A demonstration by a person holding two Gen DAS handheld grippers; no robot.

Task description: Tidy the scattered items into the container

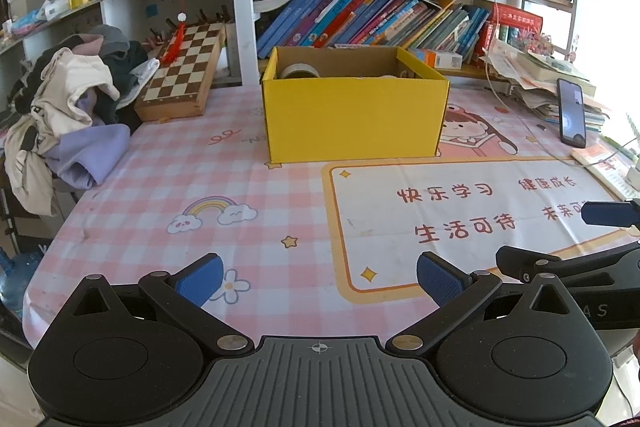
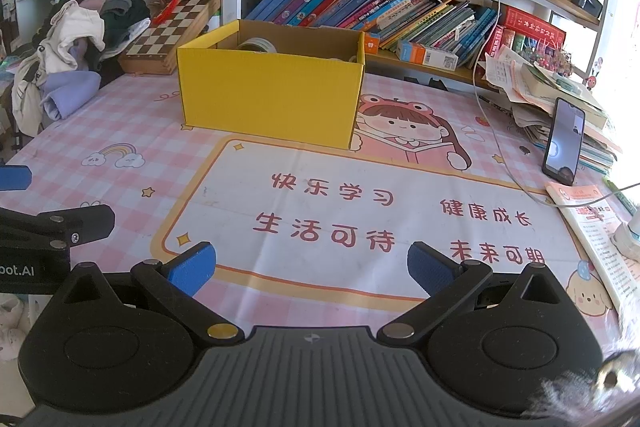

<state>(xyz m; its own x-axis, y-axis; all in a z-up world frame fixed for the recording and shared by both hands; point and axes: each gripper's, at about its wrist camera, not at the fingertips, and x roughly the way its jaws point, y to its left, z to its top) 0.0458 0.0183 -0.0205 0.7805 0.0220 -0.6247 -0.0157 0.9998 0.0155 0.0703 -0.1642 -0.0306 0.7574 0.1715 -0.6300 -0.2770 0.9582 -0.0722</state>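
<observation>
Both the left gripper (image 1: 319,279) and right gripper (image 2: 311,269) hover low over the counter (image 1: 160,187) side by side, each spread apart and holding nothing, facing one yellow box (image 1: 354,119) at 12 o'clock, a tape roll (image 1: 299,71) inside it.

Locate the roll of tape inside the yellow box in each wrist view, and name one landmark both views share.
Left wrist view: the roll of tape shows above centre, in the left rear of the yellow box, just over its front wall.
Right wrist view: the roll of tape sits left of centre, near the top, against the box's back wall.
Shared landmark: the chessboard left of the box.
</observation>
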